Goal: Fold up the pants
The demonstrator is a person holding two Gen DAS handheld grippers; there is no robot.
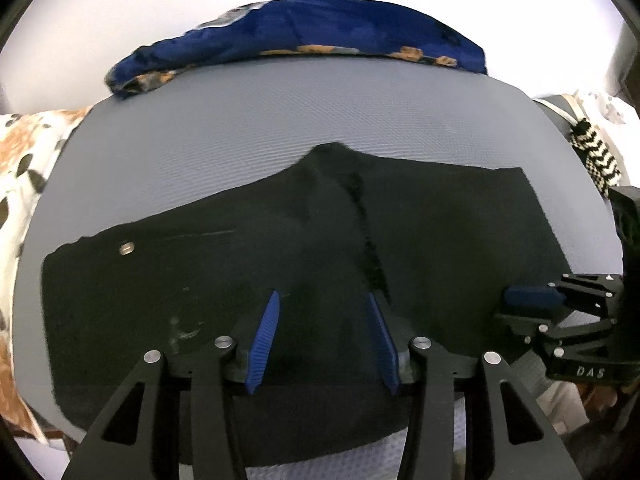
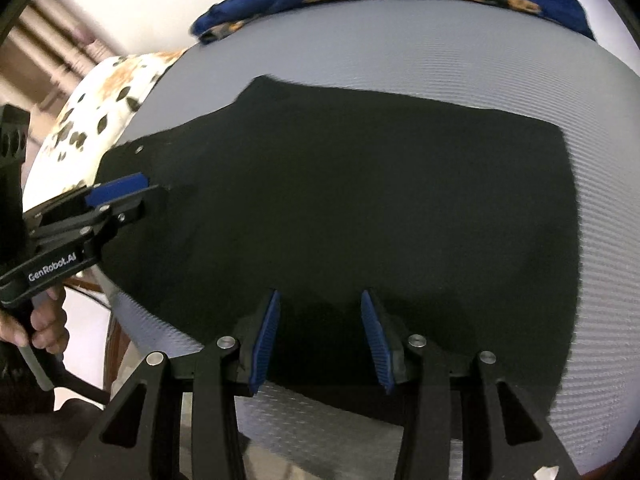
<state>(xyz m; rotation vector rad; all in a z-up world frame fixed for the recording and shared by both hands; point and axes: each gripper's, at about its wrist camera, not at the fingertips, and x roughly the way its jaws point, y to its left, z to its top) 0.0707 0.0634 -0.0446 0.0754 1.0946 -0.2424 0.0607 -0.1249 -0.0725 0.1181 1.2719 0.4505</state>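
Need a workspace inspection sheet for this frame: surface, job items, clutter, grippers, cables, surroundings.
Surface: grey textured mat, bare around the garment.
Job's things: black pants lying flat, folded over; metal button at one end.
Clutter: blue patterned cloth at the mat's far edge.
Grippers: left gripper open over the pants, nothing between the pads; right gripper likewise open, empty.
Cables: nothing seen.
Surroundings: spotted bedding beside the mat; white wall behind; black-and-white woven item at the side.
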